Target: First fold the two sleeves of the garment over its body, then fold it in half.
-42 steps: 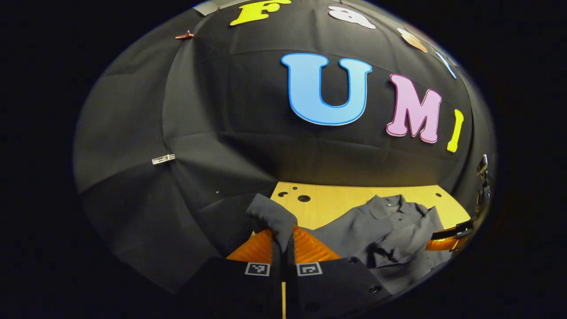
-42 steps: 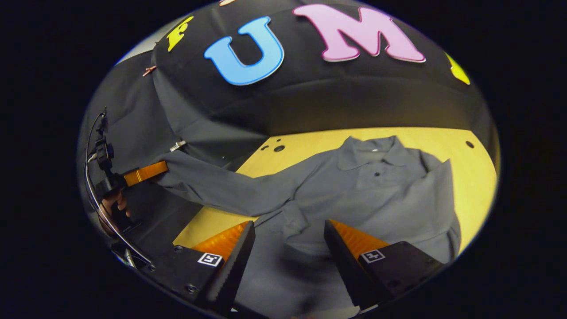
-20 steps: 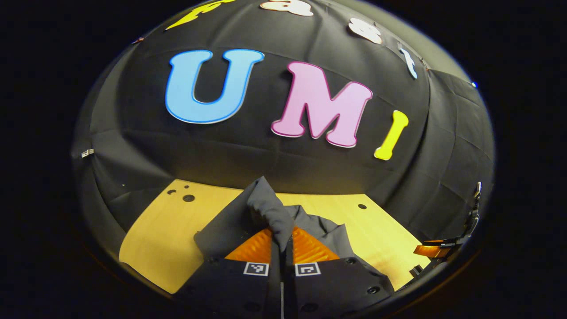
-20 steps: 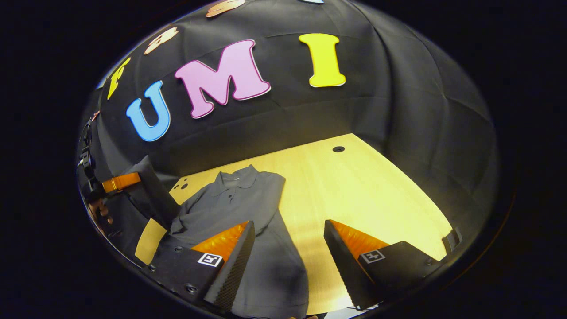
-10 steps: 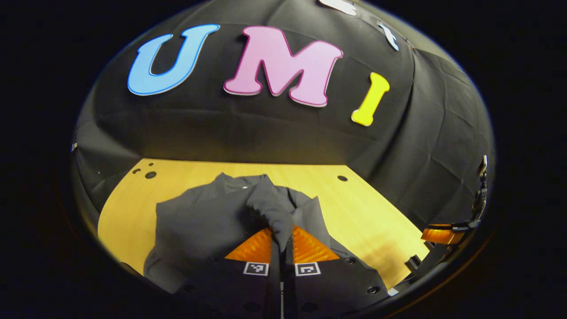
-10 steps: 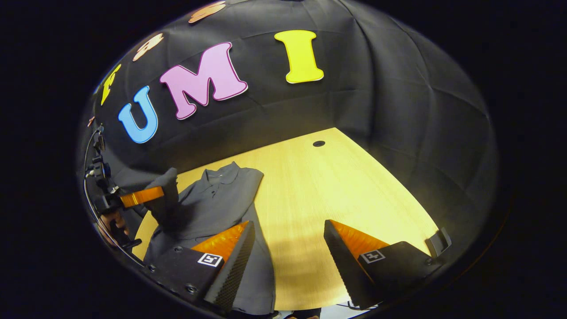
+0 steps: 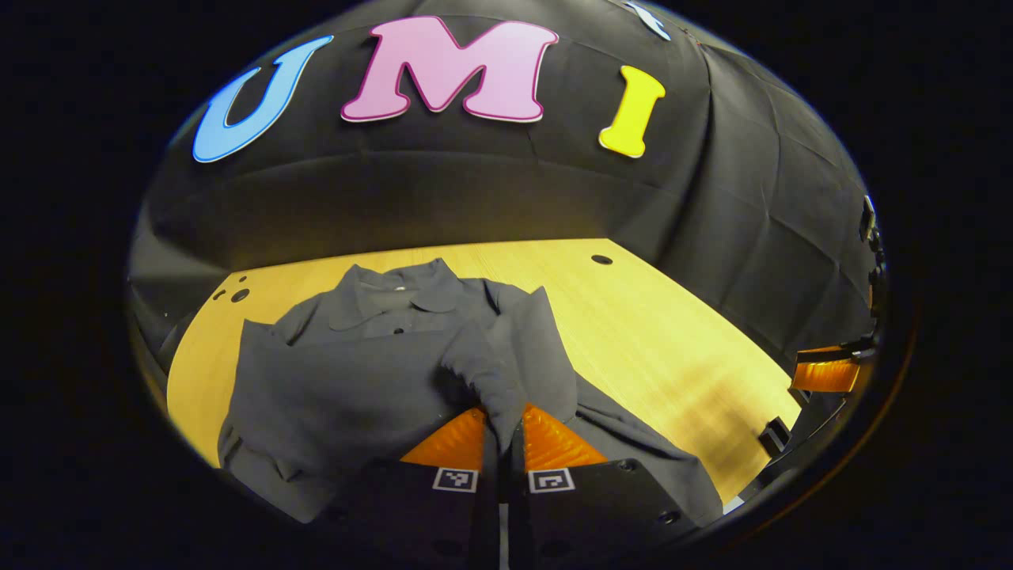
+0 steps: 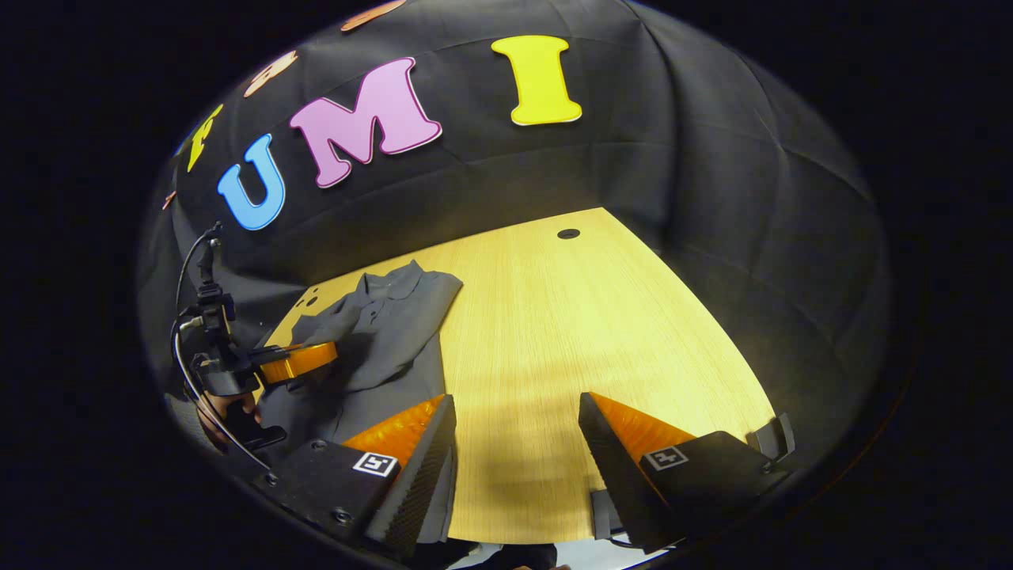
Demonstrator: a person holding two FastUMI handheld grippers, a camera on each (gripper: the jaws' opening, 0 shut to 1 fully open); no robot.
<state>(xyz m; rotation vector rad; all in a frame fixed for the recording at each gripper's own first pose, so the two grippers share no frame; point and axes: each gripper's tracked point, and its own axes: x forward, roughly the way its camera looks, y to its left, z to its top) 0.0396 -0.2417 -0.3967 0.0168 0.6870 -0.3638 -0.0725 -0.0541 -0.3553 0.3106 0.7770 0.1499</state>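
A dark grey collared shirt (image 7: 372,372) lies face up on the yellow wooden table (image 7: 649,332), collar toward the booth wall. My left gripper (image 7: 502,431) is shut on the cuff of one sleeve (image 7: 487,372), held low over the shirt's body. A folded layer of cloth (image 7: 546,348) lies along the shirt's other side. In the right gripper view the shirt (image 8: 388,324) sits at the left, with the left gripper (image 8: 297,360) and the hand (image 8: 225,412) holding it over the cloth. My right gripper (image 8: 514,447) is open above bare table, right of the shirt.
The table has round holes near its far edge (image 7: 601,259) (image 7: 237,294) (image 8: 567,233). Black cloth walls close in the back and both sides. The right gripper (image 7: 823,372) shows at the far right of the left gripper view, off the table's right edge.
The left gripper carried the sleeve cuff from beyond the table's left side across onto the shirt's body and lowered it. The right gripper, still open, swung off the shirt to its right.
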